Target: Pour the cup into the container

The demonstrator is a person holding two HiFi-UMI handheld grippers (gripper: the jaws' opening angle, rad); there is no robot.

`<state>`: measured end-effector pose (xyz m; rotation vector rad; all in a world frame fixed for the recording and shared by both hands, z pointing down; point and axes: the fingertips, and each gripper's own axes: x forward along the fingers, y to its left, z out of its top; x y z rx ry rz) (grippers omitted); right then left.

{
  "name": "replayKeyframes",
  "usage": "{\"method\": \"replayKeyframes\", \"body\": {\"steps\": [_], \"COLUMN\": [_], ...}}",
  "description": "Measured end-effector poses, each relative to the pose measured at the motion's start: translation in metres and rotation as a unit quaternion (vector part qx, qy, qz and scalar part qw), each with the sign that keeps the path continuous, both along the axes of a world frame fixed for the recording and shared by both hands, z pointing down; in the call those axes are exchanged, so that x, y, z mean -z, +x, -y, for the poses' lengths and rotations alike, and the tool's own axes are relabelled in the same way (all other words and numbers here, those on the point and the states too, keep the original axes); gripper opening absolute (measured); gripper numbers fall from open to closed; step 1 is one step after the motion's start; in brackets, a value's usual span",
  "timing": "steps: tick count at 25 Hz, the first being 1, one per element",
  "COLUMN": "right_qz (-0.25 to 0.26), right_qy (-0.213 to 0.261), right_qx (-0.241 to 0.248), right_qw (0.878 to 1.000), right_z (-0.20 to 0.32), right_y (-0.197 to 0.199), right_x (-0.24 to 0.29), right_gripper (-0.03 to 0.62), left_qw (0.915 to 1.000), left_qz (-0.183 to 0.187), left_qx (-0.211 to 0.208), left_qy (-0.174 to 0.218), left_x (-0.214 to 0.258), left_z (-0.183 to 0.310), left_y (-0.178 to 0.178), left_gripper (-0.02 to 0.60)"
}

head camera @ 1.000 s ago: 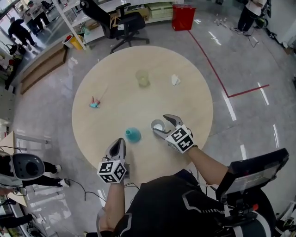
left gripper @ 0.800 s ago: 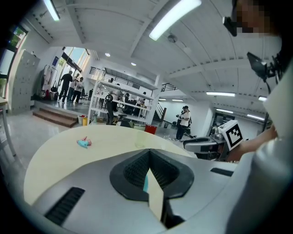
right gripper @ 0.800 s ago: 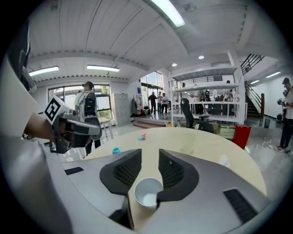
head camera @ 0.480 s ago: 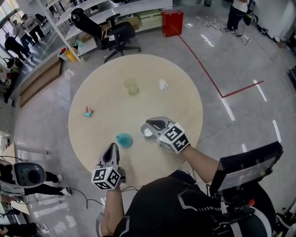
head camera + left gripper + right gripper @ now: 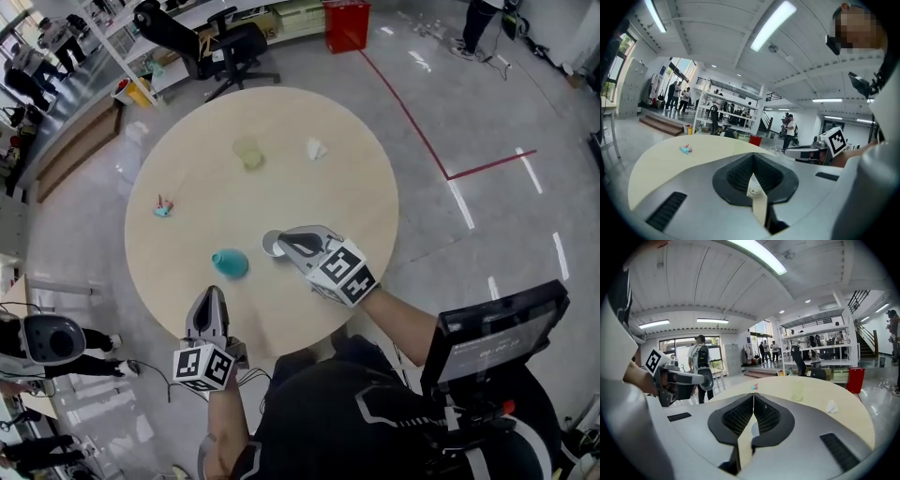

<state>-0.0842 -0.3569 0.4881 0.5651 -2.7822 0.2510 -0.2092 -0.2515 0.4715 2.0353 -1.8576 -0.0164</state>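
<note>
The right gripper point(image 5: 753, 398) was closed, its jaws apparently pinching the thin rim wall of the white cup point(image 5: 269, 246), just toward 6 o'clock of the table's point(image 5: 361, 187) centre. The left gripper point(image 5: 752, 159) was shut, holding nothing I could name. The cup looked light and crushable (probably paper), so a rim pinch might let it swing when tipped toward the pale container point(image 5: 247, 152) at 12 o'clock.

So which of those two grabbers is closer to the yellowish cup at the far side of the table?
Right. The right gripper is over the table near its middle, closest to the yellowish cup; the left gripper sits back at the near edge, farther off.
</note>
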Motion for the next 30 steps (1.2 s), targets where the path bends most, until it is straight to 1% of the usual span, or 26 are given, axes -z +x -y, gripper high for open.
{"method": "replayKeyframes", "body": {"steps": [4,8,11,16,20,23,25,30], "right_qz": [-0.005,-0.002,-0.005,-0.009,-0.015,-0.014,-0.012,-0.006], "right_qy": [0.014,0.021,0.025,0.03,0.021,0.027,0.034,0.048], "right_qx": [0.003,-0.013,-0.024,-0.04,-0.058,-0.058,-0.056,-0.05], "right_qw": [1.0,1.0,0.999,0.999,0.998,0.998,0.998,0.998], "right_z": [-0.022,-0.053,-0.088,-0.157,-0.209,-0.245,-0.265,-0.308], "right_y": [-0.003,-0.003,-0.003,-0.004,0.0,0.007,0.014,0.043], "right_x": [0.005,0.014,0.02,0.023,0.024,0.039,0.051,0.065], "right_gripper": [0.008,0.008,0.008,0.008,0.008,0.008,0.008,0.008], "left_qw": [0.9999,0.9997,0.9992,0.9978,0.9968,0.996,0.9958,0.9967], "left_qz": [0.001,0.008,0.007,0.019,0.008,0.01,0.009,0.019], "left_qx": [-0.01,-0.019,-0.033,-0.057,-0.074,-0.083,-0.083,-0.062], "left_qy": [0.005,0.015,0.021,0.029,0.029,0.031,0.037,0.049], "left_x": [0.002,0.007,0.01,0.01,0.011,0.022,0.031,0.045], "left_z": [-0.021,-0.053,-0.092,-0.17,-0.22,-0.249,-0.264,-0.305], "left_y": [0.01,0.015,0.018,0.016,0.021,0.03,0.037,0.058], "left_gripper": [0.0,0.0,0.0,0.0,0.0,0.0,0.0,0.0]}}
